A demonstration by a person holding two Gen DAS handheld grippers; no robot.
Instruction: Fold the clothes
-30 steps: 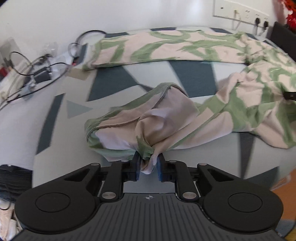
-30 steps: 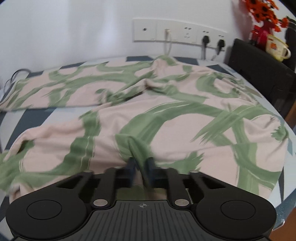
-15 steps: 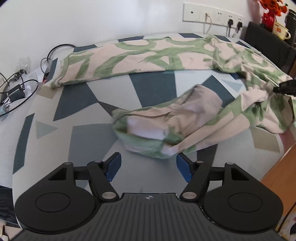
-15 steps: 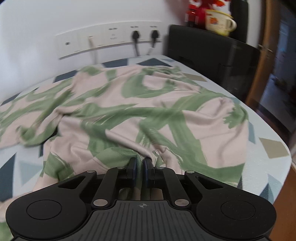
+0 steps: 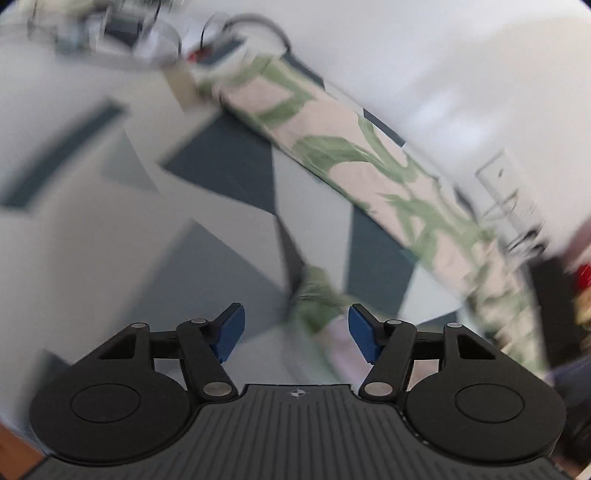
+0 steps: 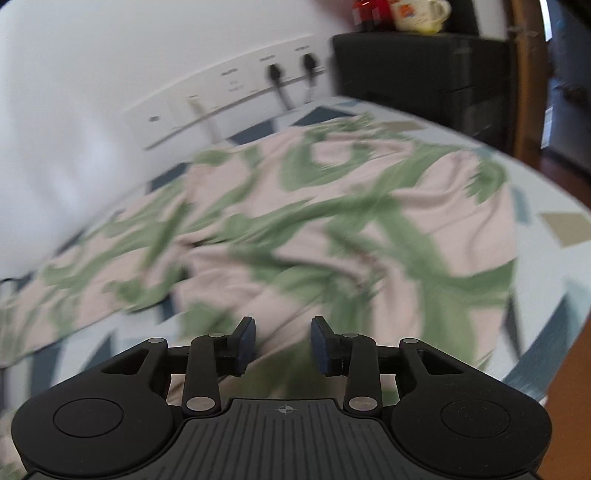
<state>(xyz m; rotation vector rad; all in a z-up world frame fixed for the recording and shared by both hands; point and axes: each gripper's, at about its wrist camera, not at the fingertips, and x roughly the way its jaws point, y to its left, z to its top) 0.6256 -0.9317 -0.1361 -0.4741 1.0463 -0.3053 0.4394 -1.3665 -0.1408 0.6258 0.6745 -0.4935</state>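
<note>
A pink garment with green brush-stroke pattern [image 6: 332, 229] lies spread and rumpled on the table with the blue-grey geometric cloth [image 6: 554, 236]. My right gripper [image 6: 283, 343] is open just above its near edge, nothing between the fingers. In the blurred, tilted left wrist view one long part of the garment [image 5: 369, 162] runs along the wall side, and a bunched end [image 5: 317, 295] lies just beyond my open left gripper [image 5: 295, 334].
A white wall with a socket strip and plugs [image 6: 258, 85] backs the table. A black cabinet [image 6: 424, 74] with a mug [image 6: 421, 14] stands at the right. Cables and small devices [image 5: 122, 33] lie at the table's far left. The table edge [image 6: 546, 332] curves close on the right.
The right gripper has opened and let go of the garment. The left gripper, open since half a second ago, has swung and tilted sharply, so its view is blurred.
</note>
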